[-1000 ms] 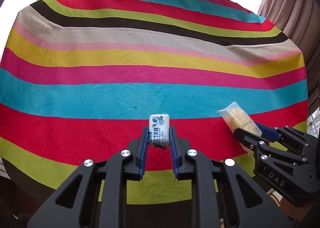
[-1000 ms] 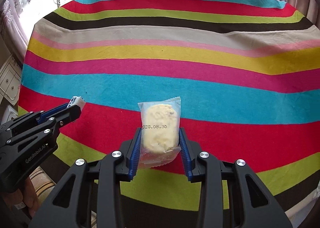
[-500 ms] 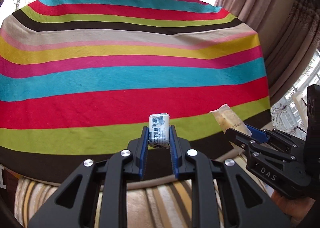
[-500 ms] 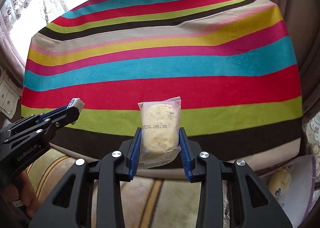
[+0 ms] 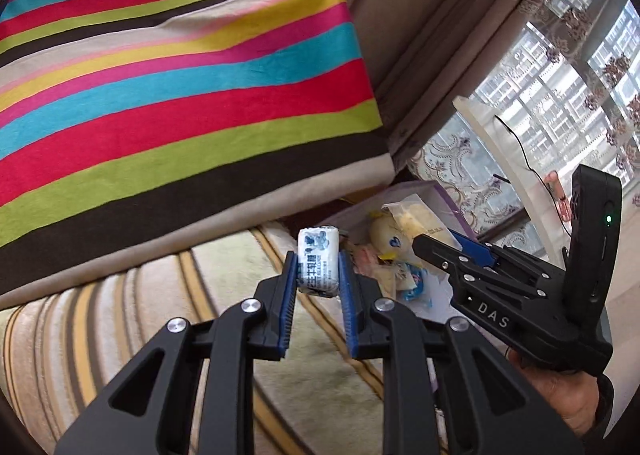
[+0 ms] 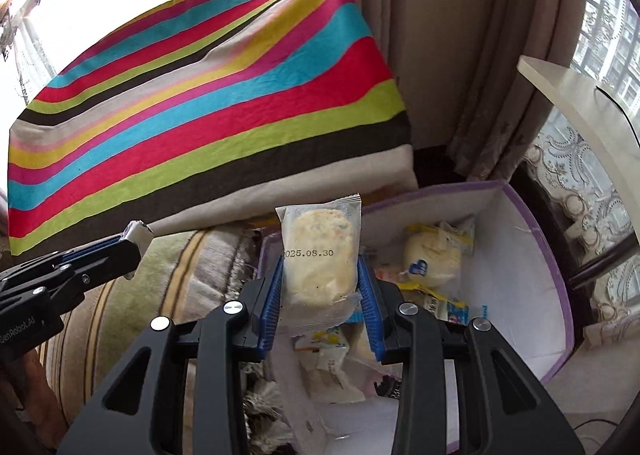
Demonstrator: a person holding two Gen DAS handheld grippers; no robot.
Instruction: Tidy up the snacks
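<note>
My left gripper (image 5: 318, 267) is shut on a small white candy with blue print (image 5: 318, 261), held in the air over a striped sofa arm. My right gripper (image 6: 320, 279) is shut on a clear-wrapped yellow cake stamped 2025.08.30 (image 6: 319, 255), held above the near left edge of a white box with purple trim (image 6: 516, 267). The box holds several wrapped snacks (image 6: 432, 257). In the left wrist view the box (image 5: 444, 195) lies ahead to the right, with the right gripper (image 5: 436, 245) over it. The left gripper (image 6: 132, 241) shows at the left of the right wrist view.
A table under a striped cloth (image 6: 200, 103) stands behind and left of the box. Beige curtains (image 6: 440, 55) hang behind. A white shelf (image 6: 580, 103) juts out on the right. A beige striped sofa arm (image 5: 120, 315) lies below the left gripper.
Both grippers have swung right and back off the striped table, still holding their snacks. The box of snacks has come into view under the right gripper.
</note>
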